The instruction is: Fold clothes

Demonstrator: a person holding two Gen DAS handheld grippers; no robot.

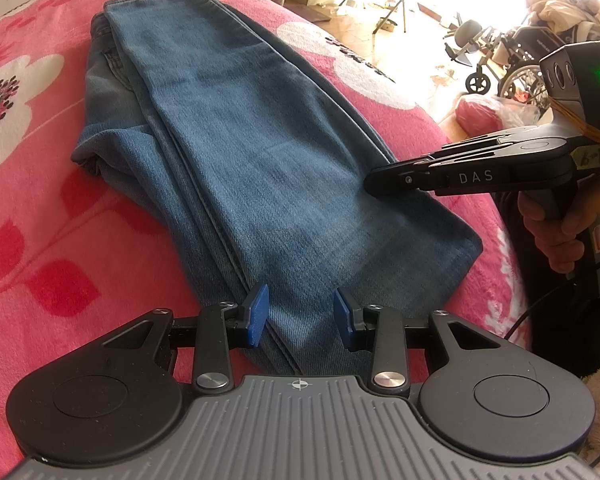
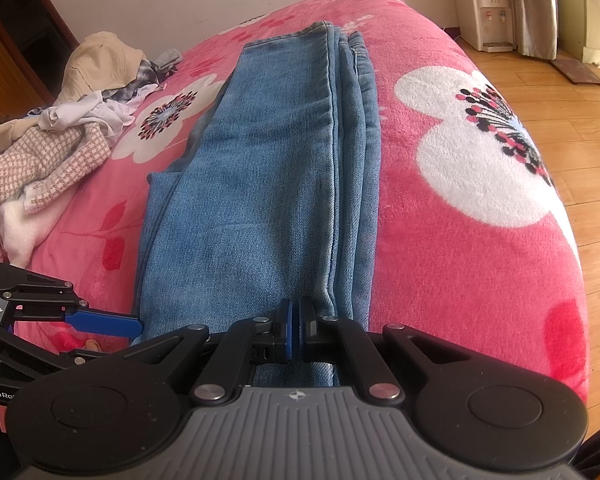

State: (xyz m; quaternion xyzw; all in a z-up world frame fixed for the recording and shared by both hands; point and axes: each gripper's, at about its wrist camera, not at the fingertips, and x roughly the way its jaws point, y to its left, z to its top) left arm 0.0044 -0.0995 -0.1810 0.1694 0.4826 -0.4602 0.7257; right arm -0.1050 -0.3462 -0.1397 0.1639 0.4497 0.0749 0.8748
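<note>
Pink blanket, folded jeans centred; left claw released, right claw clenched empty.

Open bed to the jeans' right, clutter to their left

Bare pink blanket lies clear right of the folded jeans; a heap of clothes crowds the bed's far left corner.

Faded blue jeans on a pink, white-flowered blanket; beige, seemingly checked clothes nearby.
</note>
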